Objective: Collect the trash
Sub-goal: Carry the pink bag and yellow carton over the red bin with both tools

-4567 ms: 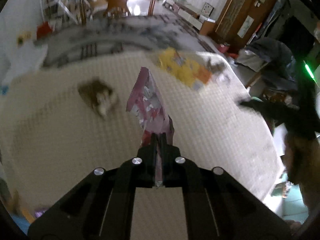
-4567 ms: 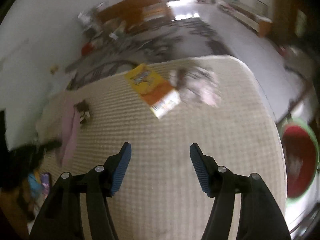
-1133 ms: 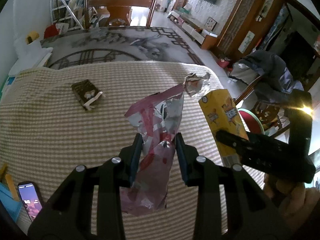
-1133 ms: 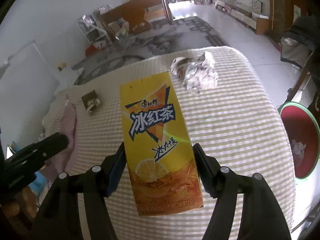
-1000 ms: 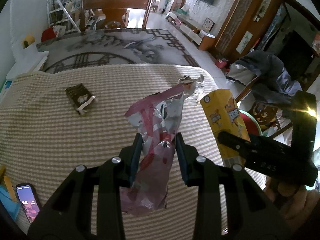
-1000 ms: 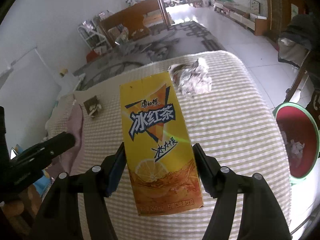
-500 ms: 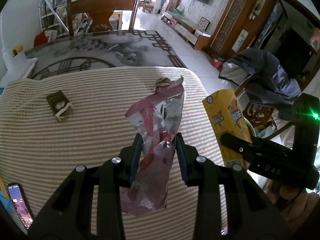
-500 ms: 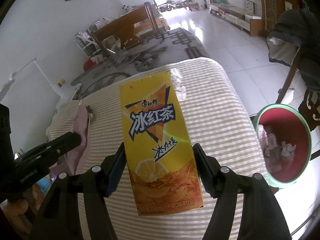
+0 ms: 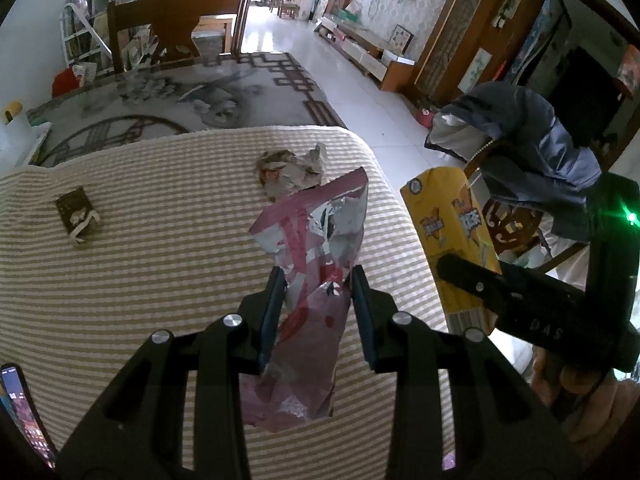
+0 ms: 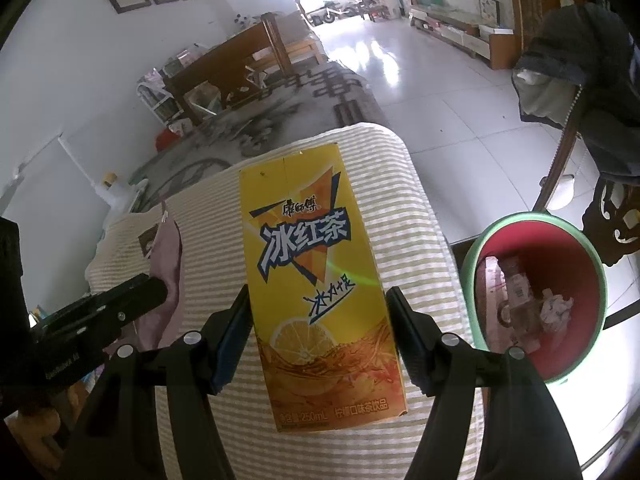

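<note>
1. The right tongs [image 10: 318, 330] pinch the yellow drink carton [image 10: 316, 280] above the right edge of the counter [image 10: 412, 208]; carry it right, over the red bin [image 10: 560, 248] on the floor, before releasing.
2. The left tongs [image 9: 318, 300] pinch the pink wrapper [image 9: 316, 264]; bring it to the bin next.
3. A crumpled paper [image 9: 292, 172] at the far side and a small dark packet [image 9: 78, 216] at the left remain on the counter.
</note>
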{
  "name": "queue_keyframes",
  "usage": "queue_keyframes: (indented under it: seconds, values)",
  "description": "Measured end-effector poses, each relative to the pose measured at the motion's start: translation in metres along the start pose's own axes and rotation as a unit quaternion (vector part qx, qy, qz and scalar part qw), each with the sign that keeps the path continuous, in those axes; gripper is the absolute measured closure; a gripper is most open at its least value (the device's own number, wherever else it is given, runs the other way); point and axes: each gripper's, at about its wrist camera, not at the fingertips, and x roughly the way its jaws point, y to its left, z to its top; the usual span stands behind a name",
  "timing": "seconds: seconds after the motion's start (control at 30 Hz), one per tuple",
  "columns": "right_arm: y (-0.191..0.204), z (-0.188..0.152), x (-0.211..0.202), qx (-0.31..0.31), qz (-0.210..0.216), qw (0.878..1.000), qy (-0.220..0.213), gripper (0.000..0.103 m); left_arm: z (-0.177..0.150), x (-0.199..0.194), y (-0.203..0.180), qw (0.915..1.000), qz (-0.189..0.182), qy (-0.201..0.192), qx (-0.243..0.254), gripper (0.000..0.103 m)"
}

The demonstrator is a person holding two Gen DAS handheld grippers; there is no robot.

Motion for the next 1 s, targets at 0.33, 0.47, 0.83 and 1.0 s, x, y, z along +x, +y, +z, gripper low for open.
queue_keyframes:
  seconds: [0.33,0.47,0.83,1.0]
  values:
    - [-0.031,0.008,-0.013,0.014,0.000,1.000,-0.010,0.039,0.009,0.011,-0.031,0.9999,-0.001,0.006,0.015,0.070]
    - [-0.050,0.008,-0.021,0.028,-0.003,0.999,-0.017,0.039,0.013,0.016,-0.047,0.9997,-0.002,0.007,0.024,0.070]
    - [-0.120,0.006,-0.049,0.083,-0.025,0.995,-0.040,0.039,0.024,0.040,-0.108,0.9977,-0.019,0.018,0.063,0.070]
    - [-0.152,0.001,-0.062,0.111,-0.040,0.992,-0.047,0.039,0.029,0.056,-0.141,0.9952,-0.035,0.024,0.089,0.070]
